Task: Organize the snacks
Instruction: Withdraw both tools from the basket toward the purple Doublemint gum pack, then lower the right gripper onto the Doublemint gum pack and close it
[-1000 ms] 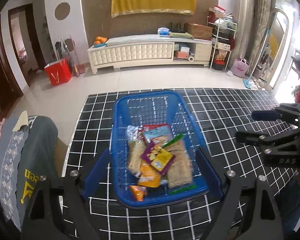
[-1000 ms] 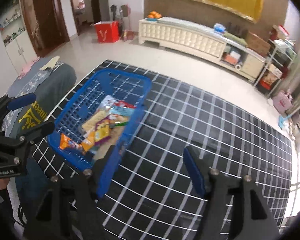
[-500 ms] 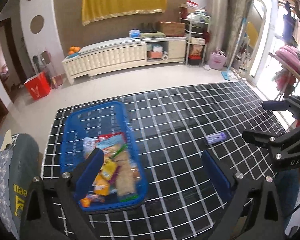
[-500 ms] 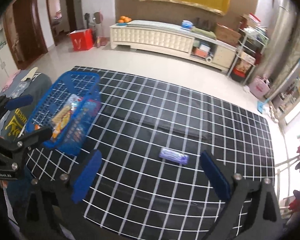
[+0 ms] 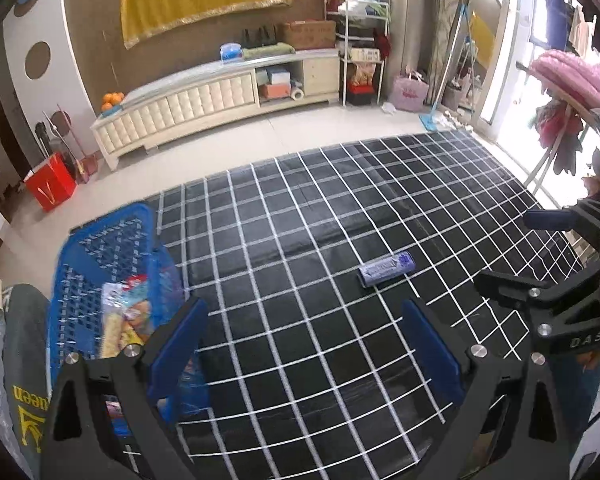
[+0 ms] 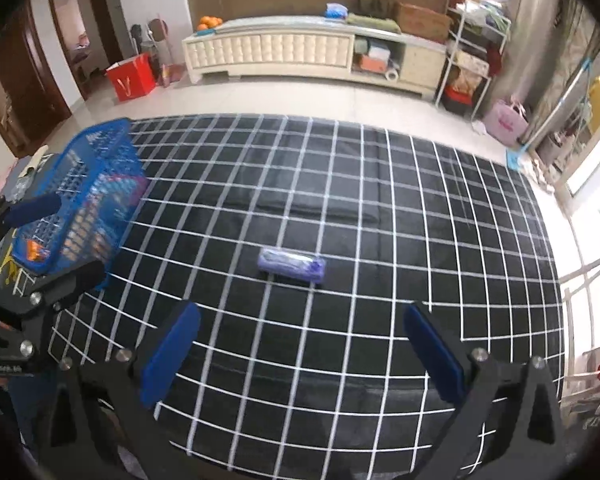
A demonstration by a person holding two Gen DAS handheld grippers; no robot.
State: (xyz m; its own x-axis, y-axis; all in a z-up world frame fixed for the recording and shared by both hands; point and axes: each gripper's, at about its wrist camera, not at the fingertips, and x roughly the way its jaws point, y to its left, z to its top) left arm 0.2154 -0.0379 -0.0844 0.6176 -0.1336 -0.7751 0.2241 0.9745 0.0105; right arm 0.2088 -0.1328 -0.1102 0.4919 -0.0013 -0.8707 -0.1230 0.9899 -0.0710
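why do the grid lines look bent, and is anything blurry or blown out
Both wrist views: fisheye bends the cloth's lines. Left wrist view: window blown out, purple packet fairly sharp. Right wrist view: blue basket and packet smeared.

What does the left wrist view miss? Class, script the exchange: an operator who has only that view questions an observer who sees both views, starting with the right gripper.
Operator: I see the right gripper only from the side. Is anything between its pads?
Observer: No. The right gripper is open with nothing between the pads; its jaws have just been opening.
Operator: How does the packet sit relative to it?
Observer: The packet lies on the mat straight ahead, about centred between the two fingers and clear of both.
Operator: The basket's near end is hidden from me. What is there?
Observer: Through the wall of the basket, an orange wrapper shows at that end.
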